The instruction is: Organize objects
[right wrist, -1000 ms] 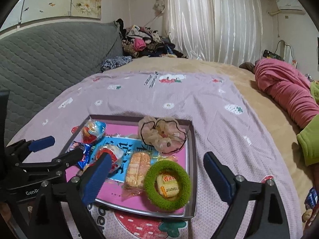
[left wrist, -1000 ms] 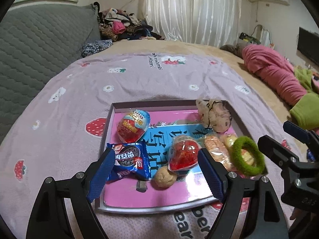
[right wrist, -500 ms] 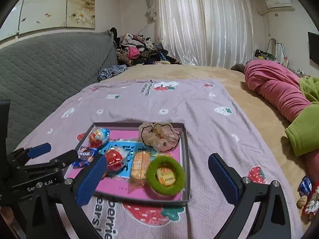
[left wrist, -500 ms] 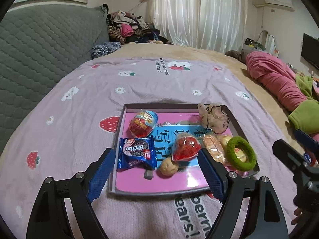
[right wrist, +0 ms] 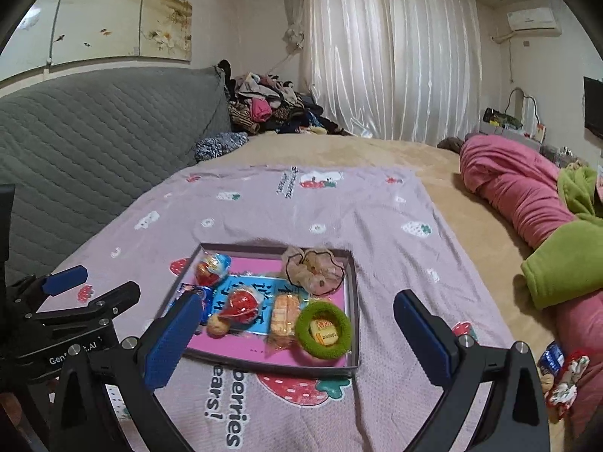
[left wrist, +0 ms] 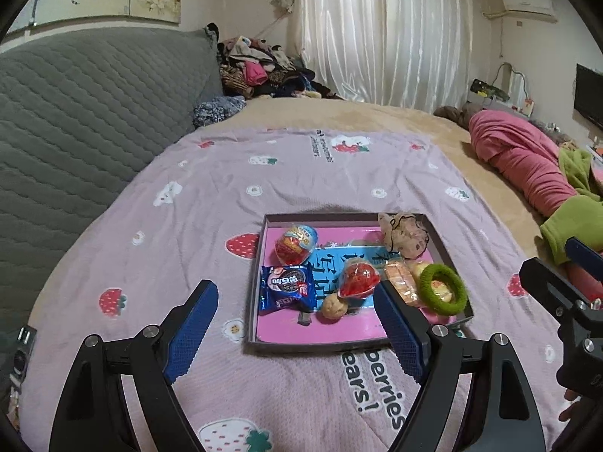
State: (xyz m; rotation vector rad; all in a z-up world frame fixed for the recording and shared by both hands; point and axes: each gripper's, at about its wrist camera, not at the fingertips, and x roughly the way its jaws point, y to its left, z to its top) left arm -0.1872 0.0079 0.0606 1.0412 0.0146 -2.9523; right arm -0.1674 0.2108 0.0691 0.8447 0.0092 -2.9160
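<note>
1. Bed: broad, soft, tan surface; it bears everything.
2. Blanket: thin pink knit with strawberry print, spread flat as a base for the tray.
3. Tray: shallow, rectangular, stiff card with a low rim that corrals loose items; it lies mid-blanket, just ahead of both tools.
4. Left tool and right tool: black frames, blue textured pads; jaws wide apart, empty, above the blanket short of the tray.
5. Scrunchie, sheer and ruffled, in the far corner; green fuzzy ring, near corner.
6. Glossy wrapped snacks fill the rest, apparently sorted.
</note>
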